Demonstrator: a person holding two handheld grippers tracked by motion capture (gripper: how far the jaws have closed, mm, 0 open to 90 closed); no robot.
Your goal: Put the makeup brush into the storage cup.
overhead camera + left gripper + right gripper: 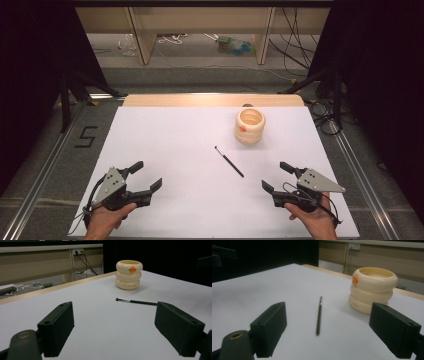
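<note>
Jaws of both grippers are spread wide with nothing between them and nothing touched. The left gripper (pixel 142 174) is held at the near left of the white table (pixel 165 150), the right gripper (pixel 280 176) at the near right, each gripped by a hand at the bottom edge of the high view. In the left gripper view the 2 black jaws stand far apart over bare table, and the same is seen in the right gripper view.

A thin dark brush (pixel 229 161) is laid flat on the table between the 2 grippers and a little beyond them, nearer the right one, well apart from both. A slim black handle, a short silvery ferrule and a small dark tip (pixel 117 299) are seen, the tip pointed toward the far side. In the right gripper view it (pixel 319 315) is seen running almost straight away between the jaws.

Beyond it, near but not touching, a cream holder (pixel 249 125) shaped like 3 stacked rings is set upright, open at the top, with a small orange badge (pixel 132 269) on its top ring. Small lettering is seen on the bottom ring but cannot be read
</note>
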